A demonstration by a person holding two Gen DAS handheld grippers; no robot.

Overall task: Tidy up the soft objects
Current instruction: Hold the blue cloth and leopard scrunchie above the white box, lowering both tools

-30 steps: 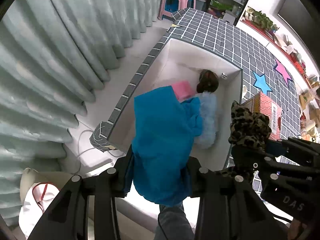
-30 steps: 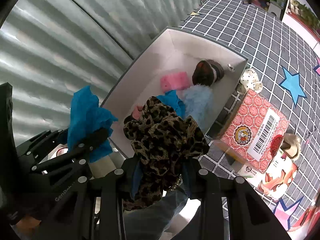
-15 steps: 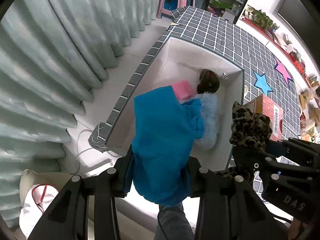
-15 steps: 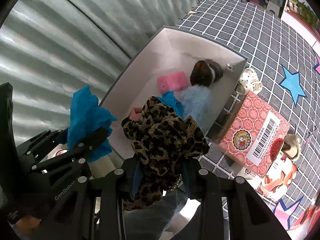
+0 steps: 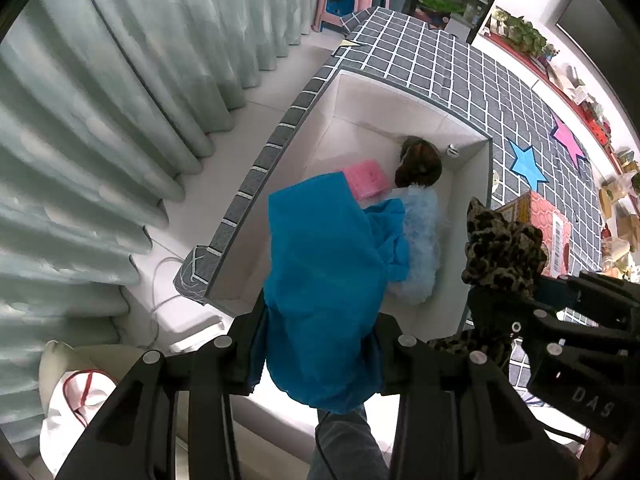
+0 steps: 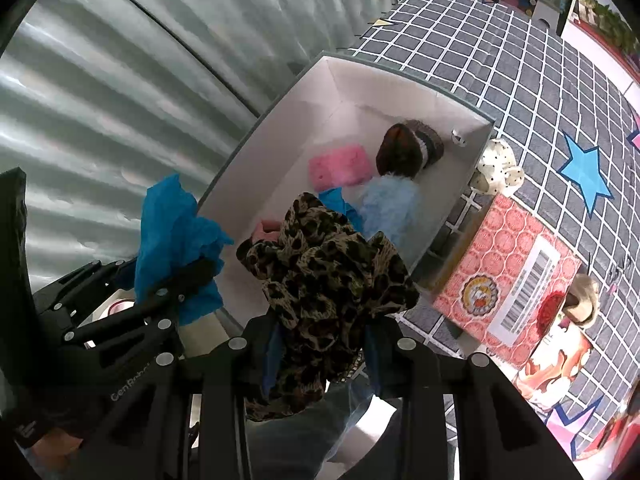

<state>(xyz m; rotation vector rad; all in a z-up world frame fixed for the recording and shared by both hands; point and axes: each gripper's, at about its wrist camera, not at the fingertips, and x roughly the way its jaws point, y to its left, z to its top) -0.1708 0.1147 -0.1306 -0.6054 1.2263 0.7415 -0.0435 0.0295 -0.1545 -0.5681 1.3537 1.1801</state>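
My left gripper (image 5: pixel 320 344) clamps the blue cloth (image 5: pixel 324 280), my right gripper (image 6: pixel 320 344) the leopard fabric (image 6: pixel 320 280); both look limp and light above the box (image 5: pixel 400 96), best pinched at bunched folds.

Red carton (image 6: pixel 508 276) (barcode label), curtain (image 5: pixel 100 120)

left gripper (image 5: pixel 320 344) | black, silver screws | right gripper (image 6: pixel 320 348) (marked "DAS") | jeans
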